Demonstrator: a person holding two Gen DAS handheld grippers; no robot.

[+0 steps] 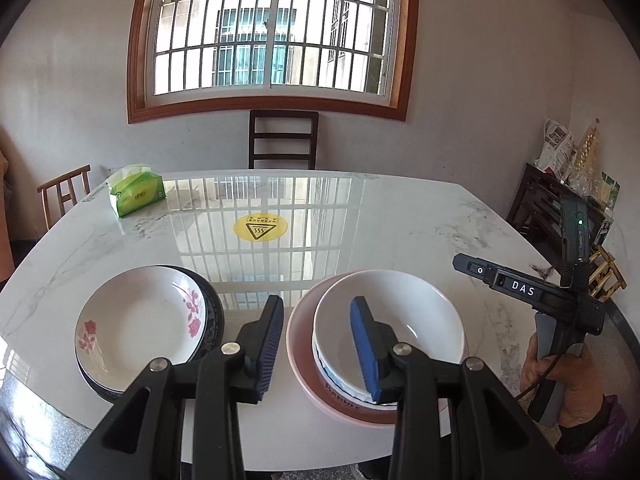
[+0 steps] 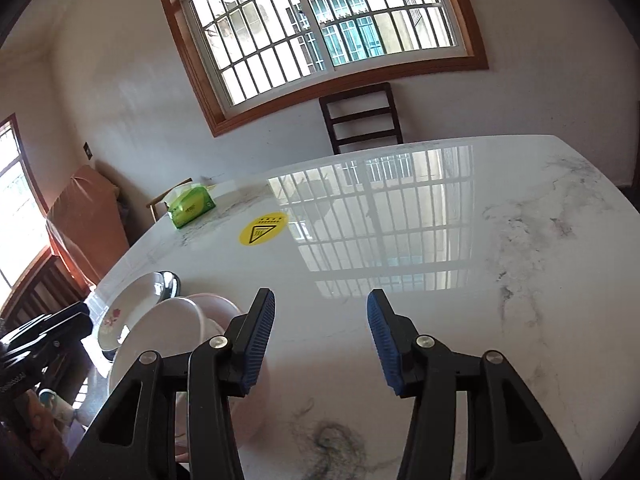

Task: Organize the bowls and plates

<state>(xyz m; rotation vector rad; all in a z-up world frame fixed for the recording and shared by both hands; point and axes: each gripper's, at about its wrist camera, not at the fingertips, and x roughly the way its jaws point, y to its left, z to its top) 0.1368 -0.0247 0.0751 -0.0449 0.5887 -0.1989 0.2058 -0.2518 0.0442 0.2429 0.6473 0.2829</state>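
My left gripper (image 1: 316,344), low centre, stands partly open and empty before a white bowl (image 1: 388,320) on a pink plate (image 1: 304,360); flowered plate (image 1: 140,320) lower left. My right gripper (image 2: 320,344) gapes empty over the marble table (image 2: 480,260).

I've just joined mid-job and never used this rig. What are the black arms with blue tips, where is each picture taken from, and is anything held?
No robot here: a person holds hand-held tongs in each hand, each with a camera looking along its two blue-padded fingers. The left view shows the left tongs open above the table, holding nothing. Below sit a flowered plate on a dark dish, and a white bowl on a pink plate. The hand at the right grips the other tool. The right view shows the right tongs open and empty. A green tissue pack lies farther back.
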